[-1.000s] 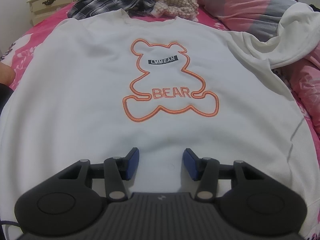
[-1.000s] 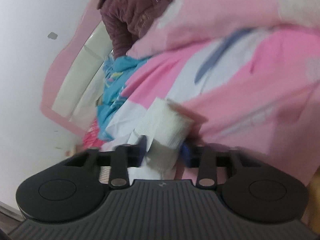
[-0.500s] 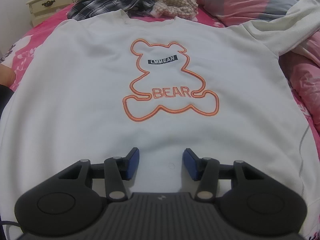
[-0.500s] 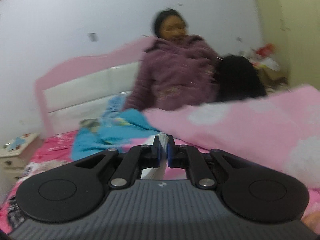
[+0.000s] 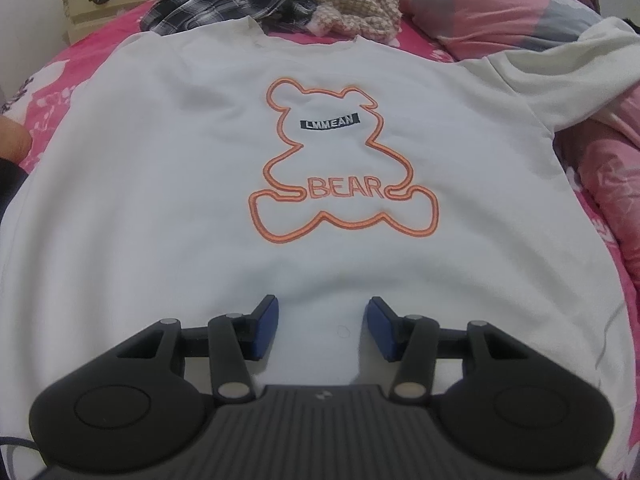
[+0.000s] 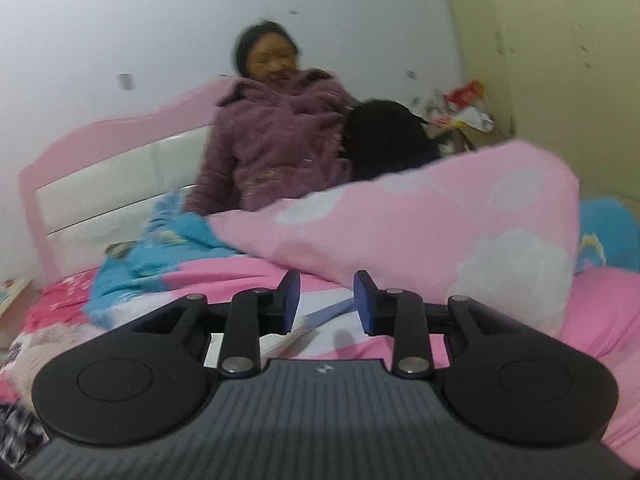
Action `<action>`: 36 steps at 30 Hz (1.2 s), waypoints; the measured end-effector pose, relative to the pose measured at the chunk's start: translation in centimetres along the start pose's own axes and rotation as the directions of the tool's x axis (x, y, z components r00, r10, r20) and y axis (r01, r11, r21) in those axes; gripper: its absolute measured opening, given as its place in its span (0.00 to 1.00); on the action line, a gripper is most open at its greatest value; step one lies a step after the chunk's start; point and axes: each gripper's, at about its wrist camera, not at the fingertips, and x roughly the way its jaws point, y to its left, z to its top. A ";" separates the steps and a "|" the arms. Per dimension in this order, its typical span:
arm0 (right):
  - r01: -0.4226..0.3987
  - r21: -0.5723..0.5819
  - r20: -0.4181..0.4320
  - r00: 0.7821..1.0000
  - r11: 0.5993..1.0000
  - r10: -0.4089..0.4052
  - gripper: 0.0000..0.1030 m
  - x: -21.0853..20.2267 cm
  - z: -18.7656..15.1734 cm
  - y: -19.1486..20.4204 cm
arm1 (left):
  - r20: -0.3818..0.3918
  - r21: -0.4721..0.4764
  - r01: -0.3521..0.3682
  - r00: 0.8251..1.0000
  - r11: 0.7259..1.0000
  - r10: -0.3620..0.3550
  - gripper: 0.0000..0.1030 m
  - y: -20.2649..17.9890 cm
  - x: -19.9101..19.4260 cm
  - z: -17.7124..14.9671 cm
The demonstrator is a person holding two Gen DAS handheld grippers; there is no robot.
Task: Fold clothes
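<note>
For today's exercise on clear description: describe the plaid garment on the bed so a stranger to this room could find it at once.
Start at the white sweatshirt with the orange bear outline, spread over the pink bed. Just beyond its collar lies a heap of clothes; the plaid garment is its left part. Its dark black-and-white check sets it apart from the beige houndstooth knit beside it.

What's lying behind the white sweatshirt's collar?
Behind the sweatshirt collar lie a plaid shirt and a checked knit, bunched on the pink bedsheet. Their lower edges are hidden by the collar.
</note>
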 end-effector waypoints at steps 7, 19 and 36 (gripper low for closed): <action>-0.255 -0.111 -0.141 0.961 0.960 0.239 0.28 -6.2 -3.4 7.3 | 0.042 -0.040 -0.001 0.999 0.999 0.002 0.50 0.9 -1.3 -0.1; -0.576 -0.231 -0.626 0.705 0.784 0.334 0.28 -12.7 -19.2 18.0 | 0.130 -0.155 -0.009 0.991 0.988 0.029 0.49 4.7 -6.7 1.3; -0.770 -0.299 -0.619 0.606 0.563 0.500 0.28 -19.5 -21.1 18.2 | 0.309 -0.203 -0.179 0.921 0.963 0.237 0.52 6.3 -25.8 15.2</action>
